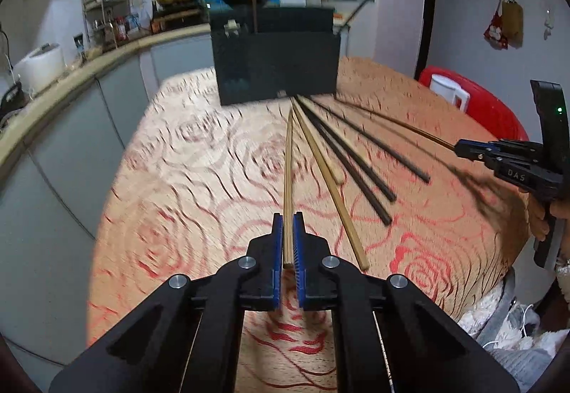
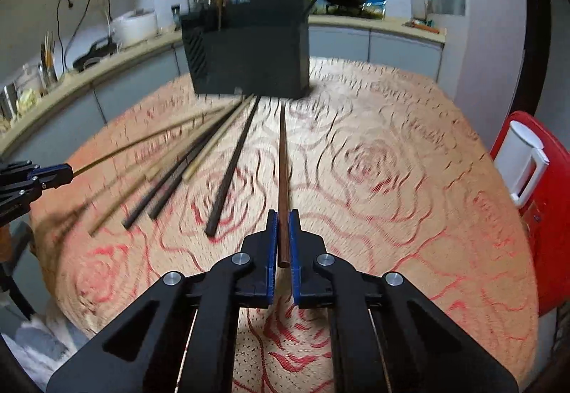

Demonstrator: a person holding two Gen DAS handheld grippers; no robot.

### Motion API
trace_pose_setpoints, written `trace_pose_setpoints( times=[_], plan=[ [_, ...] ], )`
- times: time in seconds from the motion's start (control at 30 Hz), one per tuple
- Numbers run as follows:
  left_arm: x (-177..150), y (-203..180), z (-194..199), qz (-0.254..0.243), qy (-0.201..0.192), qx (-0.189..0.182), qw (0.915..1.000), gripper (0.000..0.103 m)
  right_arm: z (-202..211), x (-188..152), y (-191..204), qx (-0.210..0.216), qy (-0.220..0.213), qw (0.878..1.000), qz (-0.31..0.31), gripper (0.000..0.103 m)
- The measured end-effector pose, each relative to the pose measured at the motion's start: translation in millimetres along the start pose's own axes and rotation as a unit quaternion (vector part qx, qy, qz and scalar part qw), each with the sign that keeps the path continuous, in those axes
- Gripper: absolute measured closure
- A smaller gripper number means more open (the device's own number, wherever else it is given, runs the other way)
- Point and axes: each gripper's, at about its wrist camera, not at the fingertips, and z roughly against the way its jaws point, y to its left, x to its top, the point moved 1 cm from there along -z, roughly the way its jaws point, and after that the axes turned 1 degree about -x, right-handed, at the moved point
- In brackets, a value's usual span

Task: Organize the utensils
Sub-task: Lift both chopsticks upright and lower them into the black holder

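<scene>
The left tool (image 1: 288, 225) is squeezing a thin pale wooden chopstick (image 1: 288, 179). The right tool (image 2: 283, 224) is squeezing a dark brown round chopstick (image 2: 283, 179). More loose black and tan chopsticks (image 1: 349, 158) are lying fanned out on the rose-patterned worktop (image 1: 199, 179), pointing toward the black box holder (image 1: 276, 54) at its far edge.

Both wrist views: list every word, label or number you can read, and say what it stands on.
"DAS": pale letters on the black finger body of the right gripper, seen in the left wrist view.
Packages and bottles on the counter shelf rack: too small and blurred to read.
Nothing else readable in either view.
</scene>
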Motion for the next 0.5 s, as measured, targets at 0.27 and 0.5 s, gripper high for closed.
trace_pose_setpoints(
  times=[0.27, 0.5],
  plan=[
    [50.5, 11.3, 46.8, -0.032, -0.073, 0.034, 0.9962, 0.097, 51.1, 54.5, -14.3, 0.026, -0.079, 0.996, -0.024, 0.096],
    [101.4, 29.4, 66.3, -0.028, -0.128, 0.044, 0.9903, 0.097, 73.2, 102.7, -14.0, 0.04, -0.132, 0.99, -0.021, 0.096]
  ],
)
